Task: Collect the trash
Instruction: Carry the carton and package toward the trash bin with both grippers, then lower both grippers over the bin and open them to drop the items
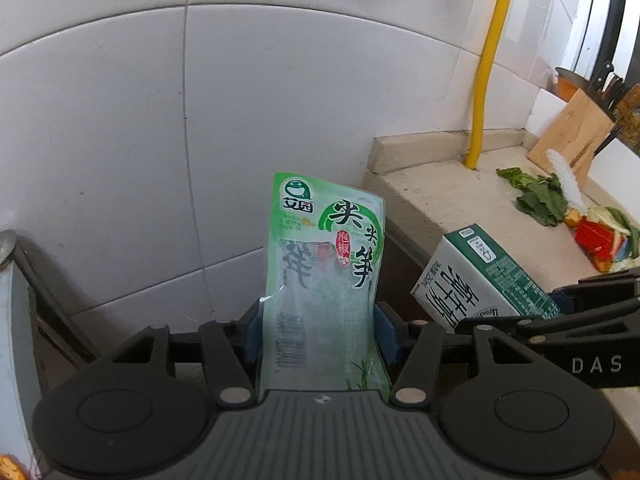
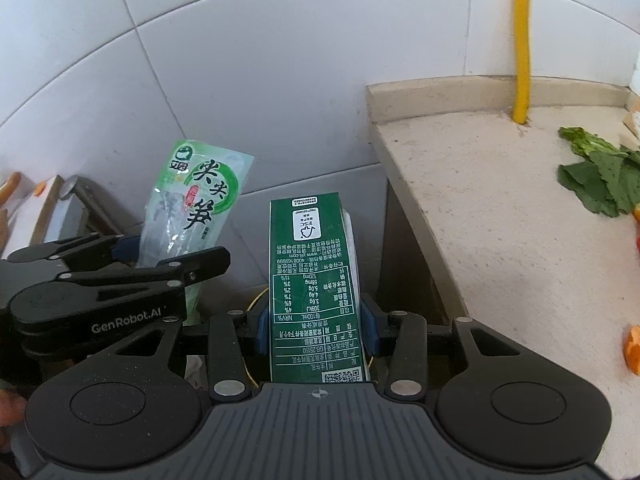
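Side by side beyond the countertop (image 2: 500, 216) edge, a crinkled green-and-clear snack pouch (image 1: 320, 280) stands upright, clamped at its lower part in the left gripper (image 1: 318, 330), while the right gripper (image 2: 318, 326) pinches a dark green milk carton (image 2: 314, 280) between half-spread blue pads (image 2: 263, 330).

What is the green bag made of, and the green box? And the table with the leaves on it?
The green bag looks like thin glossy plastic film: it is partly see-through and wrinkled. The green box looks like coated paperboard: flat printed sides with sharp folded edges. The counter looks like speckled stone or a stone-like composite, matte and pale, though the pictures cannot settle which.
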